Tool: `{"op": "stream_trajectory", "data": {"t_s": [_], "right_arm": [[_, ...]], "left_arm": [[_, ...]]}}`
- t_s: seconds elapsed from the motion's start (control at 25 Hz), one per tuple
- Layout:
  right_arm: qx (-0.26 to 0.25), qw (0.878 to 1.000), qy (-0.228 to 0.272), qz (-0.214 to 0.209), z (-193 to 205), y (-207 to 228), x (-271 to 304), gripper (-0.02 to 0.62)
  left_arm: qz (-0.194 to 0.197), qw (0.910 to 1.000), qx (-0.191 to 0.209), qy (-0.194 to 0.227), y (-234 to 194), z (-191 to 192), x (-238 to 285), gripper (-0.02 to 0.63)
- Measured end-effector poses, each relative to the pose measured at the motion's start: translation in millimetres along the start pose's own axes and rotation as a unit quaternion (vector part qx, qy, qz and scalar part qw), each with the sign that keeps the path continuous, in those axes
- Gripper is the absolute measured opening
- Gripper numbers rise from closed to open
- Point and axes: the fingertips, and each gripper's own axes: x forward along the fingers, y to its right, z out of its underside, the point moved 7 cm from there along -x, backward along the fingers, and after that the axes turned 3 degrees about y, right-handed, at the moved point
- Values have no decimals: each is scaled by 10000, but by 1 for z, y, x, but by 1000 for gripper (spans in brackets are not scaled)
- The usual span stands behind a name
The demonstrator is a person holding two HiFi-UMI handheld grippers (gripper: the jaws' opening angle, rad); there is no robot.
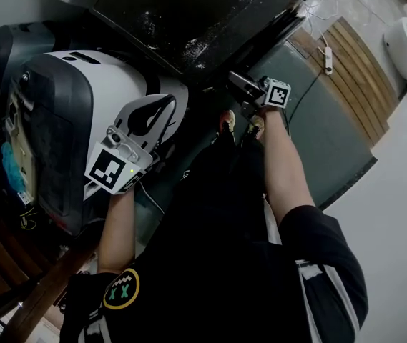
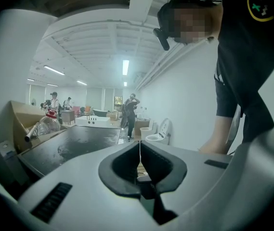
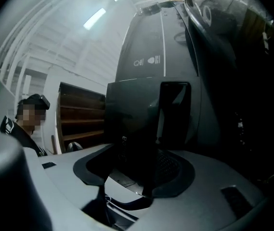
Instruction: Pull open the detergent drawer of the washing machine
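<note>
Left gripper [image 2: 139, 150] is empty, fingers pressed flat together, just pointing out into the room. Over on the right, the right gripper [image 3: 141, 167] has its fingers clamped on the dark front of the detergent drawer [image 3: 132, 114], which sticks out of the grey washing machine [image 3: 146, 47].

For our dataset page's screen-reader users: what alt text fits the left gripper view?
The left gripper, jaws closed together on nothing, points across a dark stained surface into a bright hall; the person holding it, in a black shirt, leans in at right.
</note>
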Motion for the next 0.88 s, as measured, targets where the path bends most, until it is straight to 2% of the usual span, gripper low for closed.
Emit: {"op": "stream_trajectory", "data": {"t_s": [0.44,0.88], "right_arm": [[22,10000,9,25,12,-35,-70,260],[-141,9999,59,-57,18,-58,-122,253]], "left_arm": [[375,9991,-1,180,7,-6,31,23],[399,9991,-3,130,11,-4,27,23]]}}
